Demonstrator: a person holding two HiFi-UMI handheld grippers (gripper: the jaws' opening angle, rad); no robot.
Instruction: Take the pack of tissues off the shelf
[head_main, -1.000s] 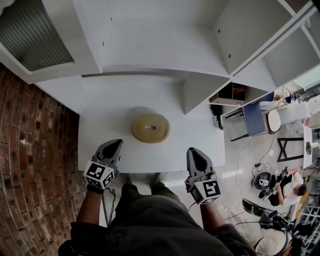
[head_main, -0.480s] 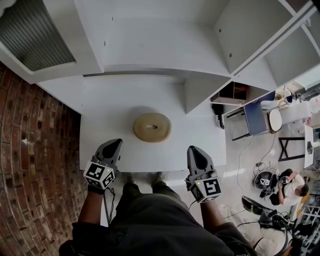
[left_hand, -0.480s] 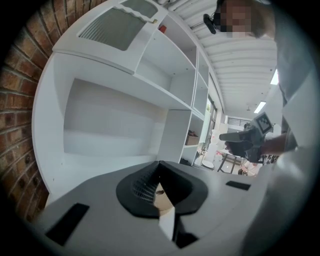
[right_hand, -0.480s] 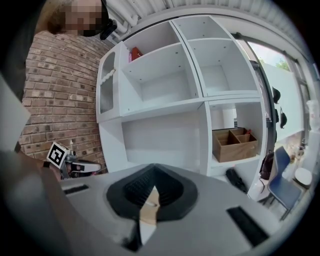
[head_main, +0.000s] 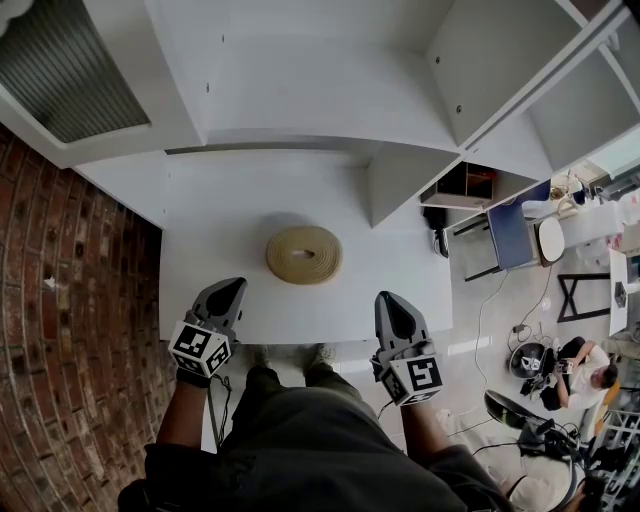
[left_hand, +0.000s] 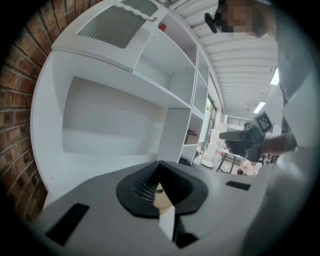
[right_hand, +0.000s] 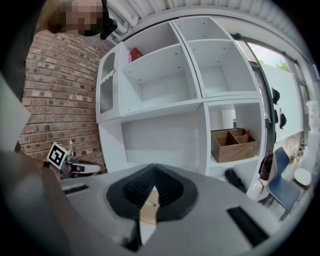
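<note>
Round tan basket (head_main: 304, 254) sits on white shelf (head_main: 215, 215).

The shelf unit (head_main: 300, 100) is smooth matt white, the wall (head_main: 60, 300) rough brick, the box (right_hand: 234, 142) wood.

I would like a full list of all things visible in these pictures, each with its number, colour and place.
shelf unit: one, white, beside the brick wall.
counter: one, white, the unit's low surface.
round coiled mat: one, beige, middle of the counter.
wooden box: one, brown, with compartments, lower right cell.
small red thing: one, upper cell; too small to identify.
brick wall: one, red-brown, left.
chair: one, blue, floor at right.
seated person: one, far right.
left gripper: one, grey, shut, empty, counter's near edge.
right gripper: one, grey, shut, empty, counter's near edge.
</note>
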